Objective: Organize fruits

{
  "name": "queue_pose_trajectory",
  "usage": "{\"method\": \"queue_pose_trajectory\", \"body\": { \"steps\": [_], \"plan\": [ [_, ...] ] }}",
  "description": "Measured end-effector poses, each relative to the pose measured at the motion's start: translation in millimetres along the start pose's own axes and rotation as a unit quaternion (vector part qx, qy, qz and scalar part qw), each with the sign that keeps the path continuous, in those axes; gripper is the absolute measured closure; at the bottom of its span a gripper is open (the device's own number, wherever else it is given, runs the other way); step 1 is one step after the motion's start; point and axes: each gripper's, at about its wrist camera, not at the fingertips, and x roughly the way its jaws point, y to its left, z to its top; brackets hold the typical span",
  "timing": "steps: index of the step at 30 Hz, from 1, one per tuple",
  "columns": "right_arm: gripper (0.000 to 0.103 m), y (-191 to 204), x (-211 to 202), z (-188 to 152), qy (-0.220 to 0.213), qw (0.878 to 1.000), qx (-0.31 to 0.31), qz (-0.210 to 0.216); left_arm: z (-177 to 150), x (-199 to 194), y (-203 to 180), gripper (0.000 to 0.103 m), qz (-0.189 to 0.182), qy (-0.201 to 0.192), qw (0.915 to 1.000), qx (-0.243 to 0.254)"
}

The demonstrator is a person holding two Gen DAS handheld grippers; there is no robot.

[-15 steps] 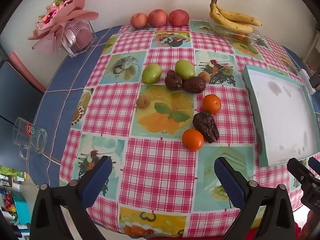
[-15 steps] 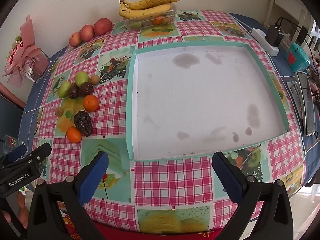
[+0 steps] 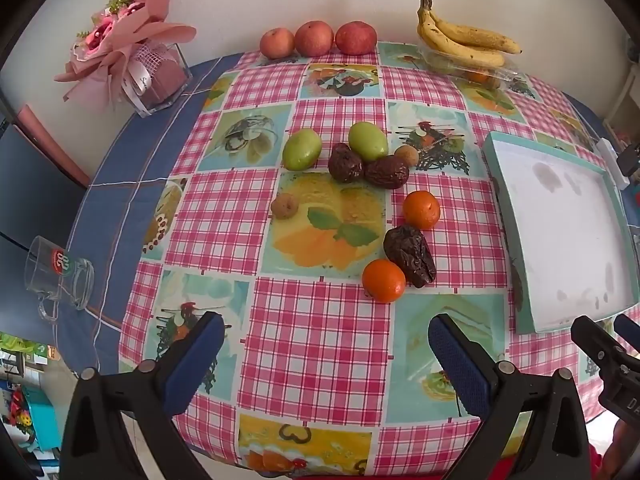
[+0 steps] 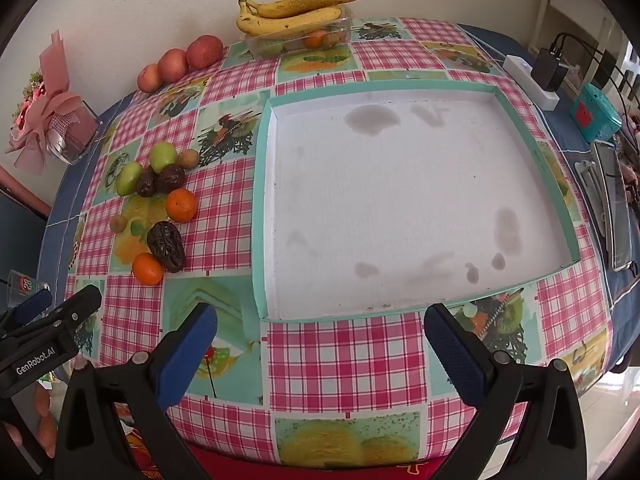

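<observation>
Both tools hang spread and empty over the bench's near edge: the left tool (image 3: 324, 360) before the fruit, the right tool (image 4: 320, 340) before the shallow white tray (image 4: 262, 216), which holds nothing. Beyond the left tool lie 2 oranges (image 3: 383, 281) with a dark date (image 3: 410, 255) between them. Farther back, 2 more dates (image 3: 345, 162) touch a green fruit (image 3: 367, 141). By the wall sit 3 apples (image 3: 314, 38) and bananas (image 3: 464, 40).
</observation>
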Motion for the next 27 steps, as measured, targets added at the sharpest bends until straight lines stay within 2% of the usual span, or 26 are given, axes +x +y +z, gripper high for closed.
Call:
{"method": "queue_pose_trajectory", "body": {
  "steps": [27],
  "plan": [
    [0.0,-0.1,2.8,1.3,0.006,1.0,0.004,0.002,0.1,-0.4,-0.5,0.0,-0.001,-0.003,1.0,0.002]
  ]
}}
